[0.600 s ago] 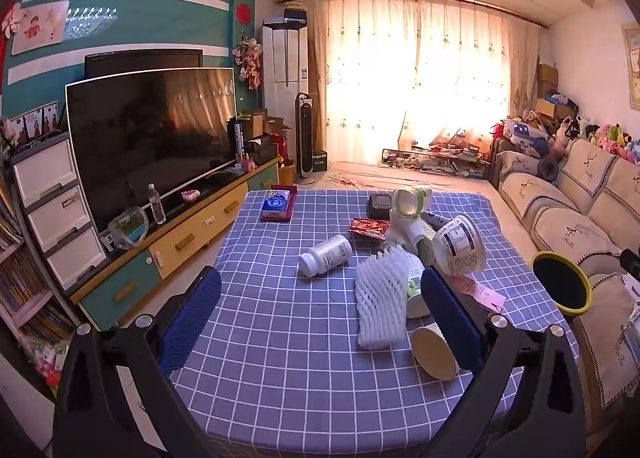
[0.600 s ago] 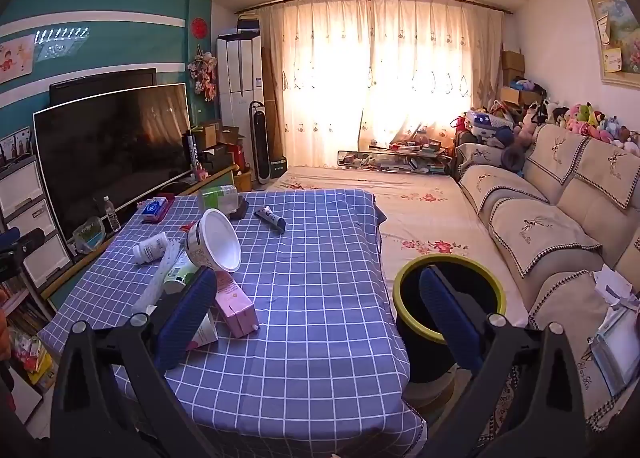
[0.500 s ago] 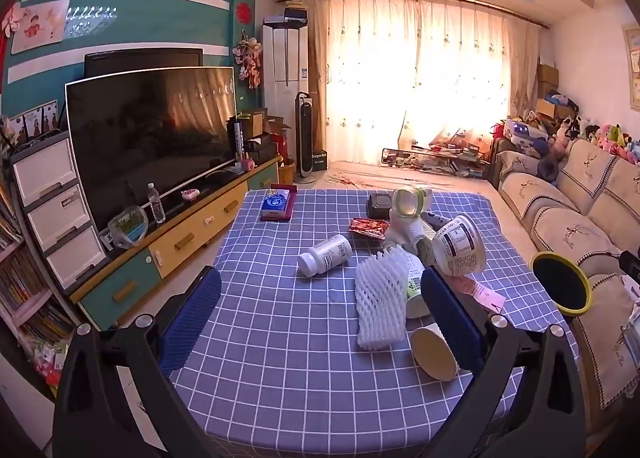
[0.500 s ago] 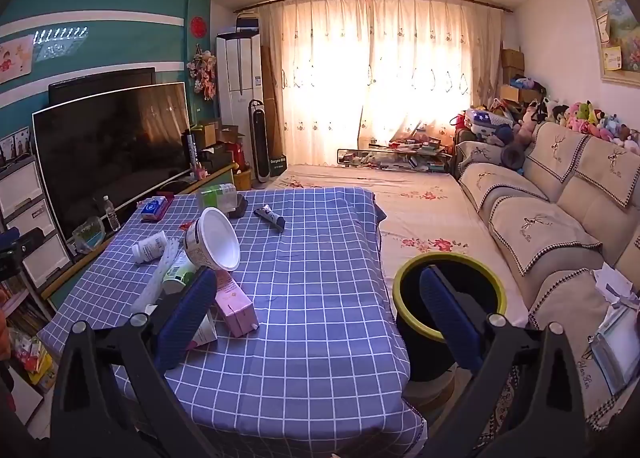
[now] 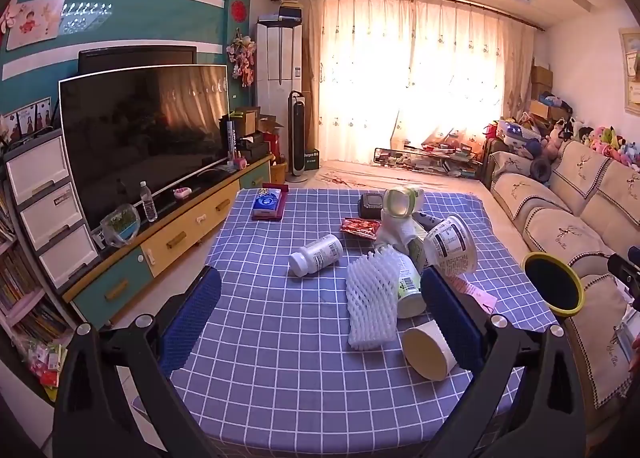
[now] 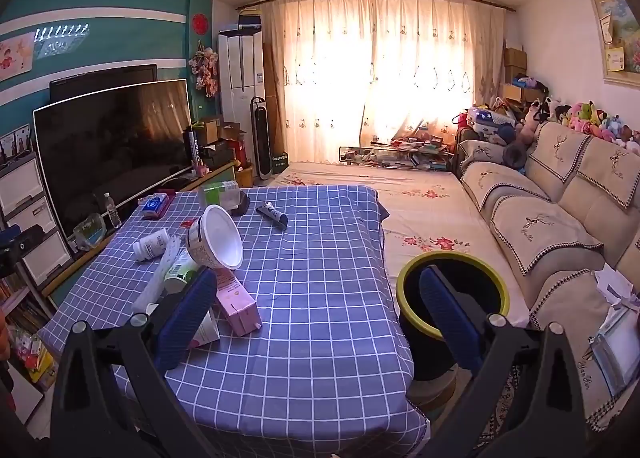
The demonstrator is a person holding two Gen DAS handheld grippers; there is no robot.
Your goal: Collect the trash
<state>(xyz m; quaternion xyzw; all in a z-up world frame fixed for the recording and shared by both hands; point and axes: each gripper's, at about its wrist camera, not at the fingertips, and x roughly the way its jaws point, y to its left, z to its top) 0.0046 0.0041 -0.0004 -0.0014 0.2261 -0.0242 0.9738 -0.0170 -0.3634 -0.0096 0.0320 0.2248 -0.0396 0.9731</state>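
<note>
The litter is gathered in a loose heap on the low table covered with a blue-and-white checked cloth [image 5: 280, 338], toward the side nearest the sofa. In the heap a white foam fruit net [image 5: 370, 300] is seen lying flat, with a white plastic pill bottle [image 5: 317, 255] on its side just beside it, a white round tub with a printed label [image 5: 452, 244] tipped over on top of the pile, a tan paper cup [image 5: 426, 350] on its side at the near edge, and a red snack wrapper [image 5: 359, 227] farther back. A pink carton [image 6: 236, 304] is shown lying against the heap in the right wrist view, and a dark tube [image 6: 273, 215] is left apart toward the far end.

The black round bin with a yellow-green rim [image 6: 452, 294] is stood on the floor just beside the table's sofa-side edge, probably so that each piece can be carried across with a short swing.

The left gripper [image 5: 320, 314] is held above the near end of the table, tilted downward at the heap; its blue pads are spread as wide as they go, and nothing is held or touched between them. The right gripper [image 6: 316, 318] is held likewise, between heap and bin, its blue fingers [image 6: 186, 318] spread fully and empty. Both are judged to be posed for a first pick, none of the litter having yet been lifted.
</note>
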